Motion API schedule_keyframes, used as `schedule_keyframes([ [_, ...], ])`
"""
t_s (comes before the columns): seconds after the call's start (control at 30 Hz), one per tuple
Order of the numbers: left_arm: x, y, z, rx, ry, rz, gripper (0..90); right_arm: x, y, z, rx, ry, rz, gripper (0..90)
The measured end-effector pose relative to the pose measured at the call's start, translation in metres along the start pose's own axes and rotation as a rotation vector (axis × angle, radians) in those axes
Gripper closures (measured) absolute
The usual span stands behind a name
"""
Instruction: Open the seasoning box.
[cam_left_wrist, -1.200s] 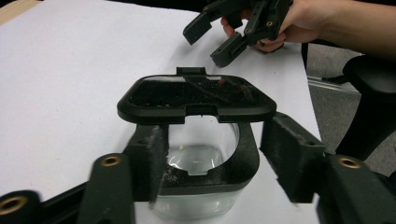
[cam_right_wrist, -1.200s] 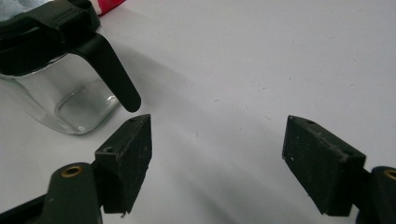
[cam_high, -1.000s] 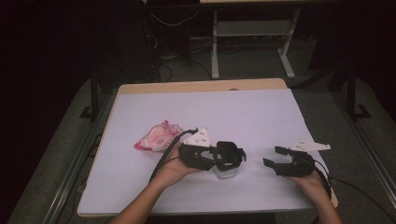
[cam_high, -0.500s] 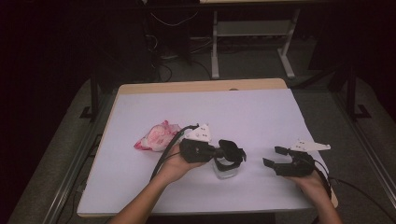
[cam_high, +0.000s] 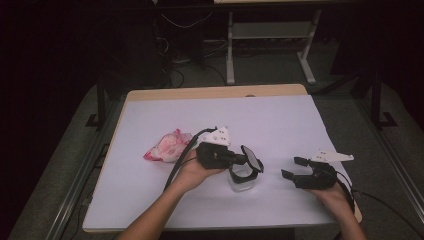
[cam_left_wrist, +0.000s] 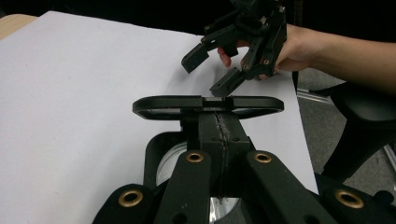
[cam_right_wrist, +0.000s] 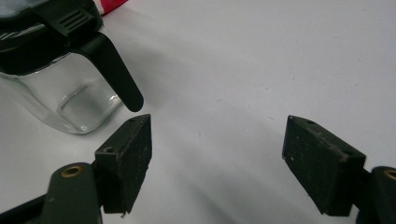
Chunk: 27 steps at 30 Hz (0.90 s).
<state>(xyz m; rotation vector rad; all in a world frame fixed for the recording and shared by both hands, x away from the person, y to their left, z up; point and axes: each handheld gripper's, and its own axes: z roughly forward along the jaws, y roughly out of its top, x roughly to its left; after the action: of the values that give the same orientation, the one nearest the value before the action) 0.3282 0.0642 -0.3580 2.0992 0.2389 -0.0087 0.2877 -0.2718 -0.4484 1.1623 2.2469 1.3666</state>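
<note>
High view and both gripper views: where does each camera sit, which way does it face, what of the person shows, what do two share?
High view: above the person's side, facing forward and down on the table; forearms, left gripper, right gripper.
Left gripper view: on the left gripper, facing along its shut jaws at the lid; the right hand.
Right gripper view: on the right gripper, facing past its open jaws at the jar.
Shared: jar, high and right.

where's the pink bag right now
In the high view the pink bag lies on the white table, left of centre, just left of the left tongs and the glass jar.
</note>
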Motion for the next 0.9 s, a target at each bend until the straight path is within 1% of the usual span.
schedule_keyframes([
  [0.03, 0.001, 0.002, 0.001, 0.000, -0.003, -0.002, 89.9, -0.001, 0.000, 0.001, -0.007, -0.001, -0.013, 23.8],
  [0.07, 0.001, 0.003, 0.001, -0.003, -0.001, 0.003, 89.9, -0.001, 0.000, 0.001, -0.006, -0.001, -0.014, 23.8],
  [0.13, 0.001, 0.004, 0.002, -0.006, -0.004, -0.004, 89.9, 0.000, 0.000, 0.000, -0.003, 0.000, -0.009, 23.8],
  [0.27, 0.003, 0.010, 0.004, -0.006, -0.007, 0.001, 89.9, 0.000, 0.000, 0.000, -0.003, 0.000, -0.009, 23.8],
  [0.37, 0.003, 0.014, 0.007, -0.007, -0.009, 0.002, 89.9, 0.000, 0.000, 0.001, -0.004, 0.001, -0.010, 23.8],
  [0.43, 0.004, 0.016, 0.009, -0.002, -0.008, 0.012, 89.9, 0.000, 0.000, 0.001, -0.003, 0.002, -0.011, 23.8],
  [0.53, 0.004, 0.018, 0.011, -0.005, -0.008, 0.008, 89.9, 0.000, 0.000, 0.001, -0.002, 0.002, -0.012, 23.8],
  [0.6, 0.005, 0.021, 0.014, -0.004, -0.010, 0.013, 89.9, 0.000, 0.000, 0.001, -0.001, 0.002, -0.012, 23.8],
  [0.67, 0.005, 0.022, 0.015, -0.002, -0.013, 0.007, 89.9, 0.000, 0.000, 0.000, -0.003, 0.002, -0.010, 23.8],
  [0.7, 0.006, 0.023, 0.016, 0.000, -0.011, 0.012, 89.9, 0.000, 0.000, 0.000, -0.004, 0.002, -0.010, 23.8],
  [0.9, 0.008, 0.026, 0.022, 0.004, -0.012, 0.010, 89.9, 0.000, 0.000, 0.001, 0.001, 0.006, -0.016, 23.8],
])
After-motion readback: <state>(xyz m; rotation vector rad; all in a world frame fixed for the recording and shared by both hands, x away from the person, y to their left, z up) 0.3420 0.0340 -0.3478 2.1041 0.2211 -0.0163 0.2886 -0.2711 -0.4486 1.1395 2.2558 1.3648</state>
